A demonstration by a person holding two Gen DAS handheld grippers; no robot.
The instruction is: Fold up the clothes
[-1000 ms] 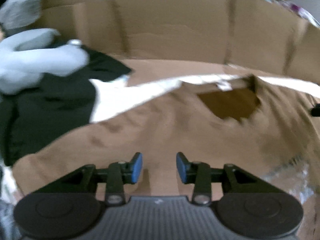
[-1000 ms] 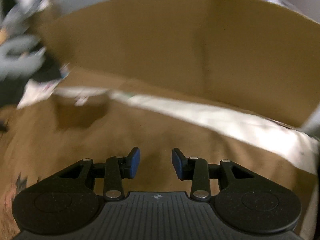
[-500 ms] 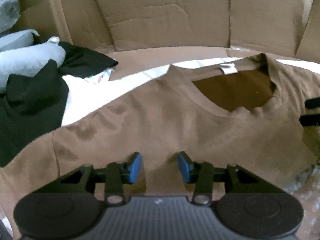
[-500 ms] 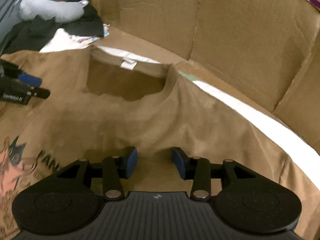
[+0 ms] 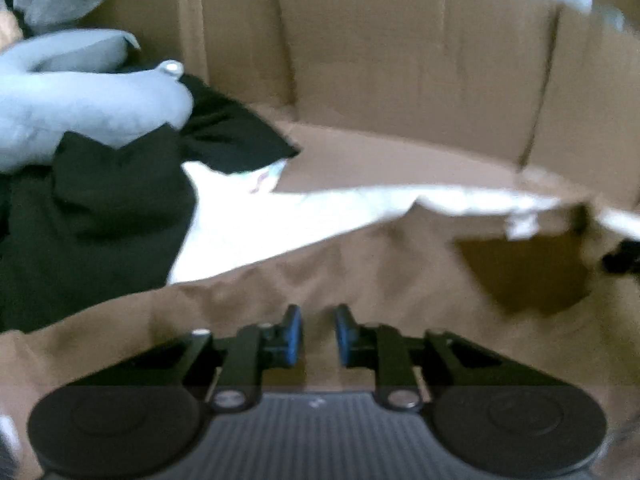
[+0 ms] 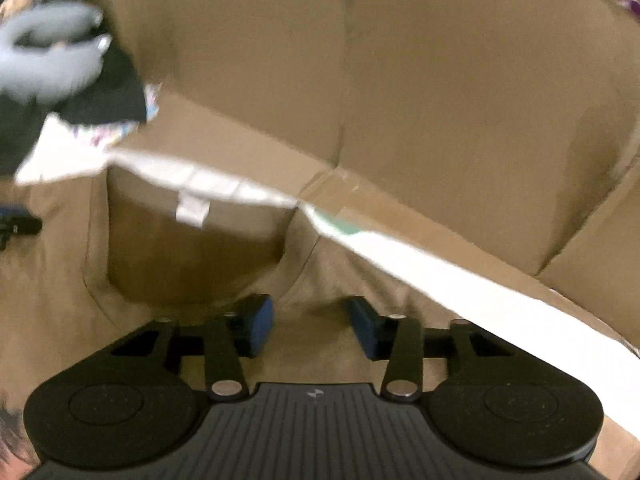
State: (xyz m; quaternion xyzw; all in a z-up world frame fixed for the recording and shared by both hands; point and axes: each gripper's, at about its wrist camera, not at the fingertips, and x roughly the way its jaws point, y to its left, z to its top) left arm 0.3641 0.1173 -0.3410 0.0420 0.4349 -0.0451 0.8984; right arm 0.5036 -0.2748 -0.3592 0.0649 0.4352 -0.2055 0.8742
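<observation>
Both tools are hovering low over the brown T-shirt [image 5: 360,280], which is lying spread across the lower half of each frame, neckline up. The left tool [image 5: 317,334] is showing a narrow gap, the right tool [image 6: 310,326] a wider one; neither is pinching cloth. Grip both shoulders level. Only the left view is showing the black clothes [image 5: 100,200] fully; only the right, the print [image 6: 12,436].

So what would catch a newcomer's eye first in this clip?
The brown cotton T-shirt spread flat across both views, its neck opening and white label facing the cameras. Then the tall cardboard walls behind it. In the left wrist view, a pile of black cloth and a pale grey neck pillow sits at far left.
</observation>
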